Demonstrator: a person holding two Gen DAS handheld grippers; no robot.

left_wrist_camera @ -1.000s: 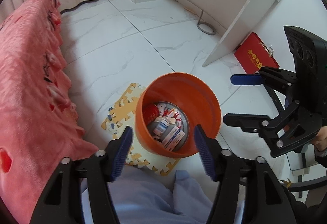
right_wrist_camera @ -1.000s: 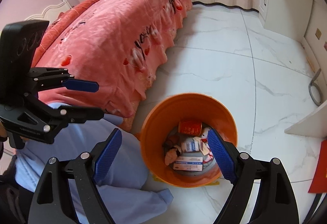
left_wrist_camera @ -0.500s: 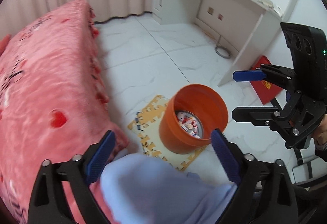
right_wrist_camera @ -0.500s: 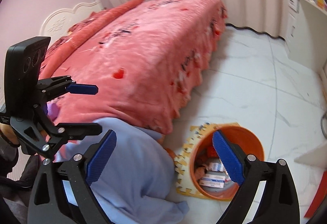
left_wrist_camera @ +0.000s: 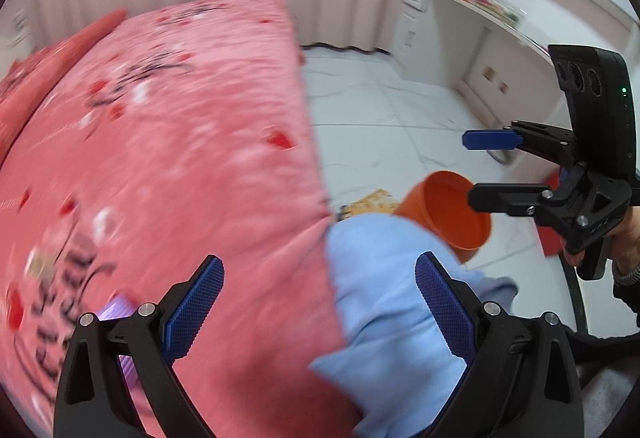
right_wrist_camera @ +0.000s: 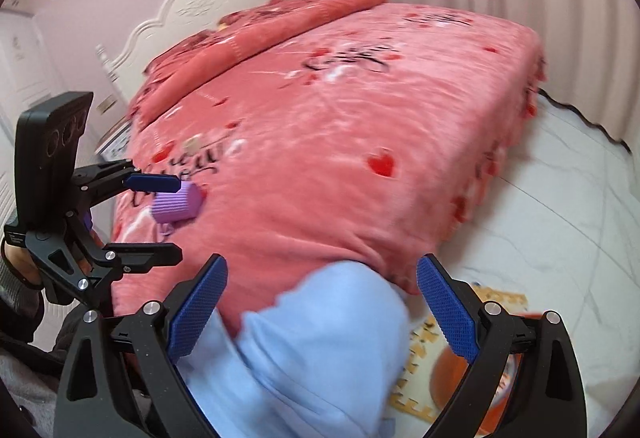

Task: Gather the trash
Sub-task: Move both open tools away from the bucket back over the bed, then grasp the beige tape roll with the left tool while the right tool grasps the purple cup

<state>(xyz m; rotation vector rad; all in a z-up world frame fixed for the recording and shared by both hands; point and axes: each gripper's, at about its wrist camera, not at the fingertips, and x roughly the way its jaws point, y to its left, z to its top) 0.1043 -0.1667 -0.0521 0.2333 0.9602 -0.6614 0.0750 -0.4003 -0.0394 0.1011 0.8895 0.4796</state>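
Left wrist view: the left gripper (left_wrist_camera: 318, 302), jaws spread wide and holding nothing, hangs over the near edge of the pink bed (left_wrist_camera: 168, 142); the orange bin (left_wrist_camera: 452, 214) stands on the floor beside the foam mat (left_wrist_camera: 370, 198), with the right gripper (left_wrist_camera: 478, 166) above it, jaws wide apart and holding nothing. Right wrist view: a purple ribbed cup (right_wrist_camera: 178, 204) lies near the bed's near-left corner, touching or just behind the left gripper's upper fingertip; the blue garment (right_wrist_camera: 304, 350) covers the foreground.
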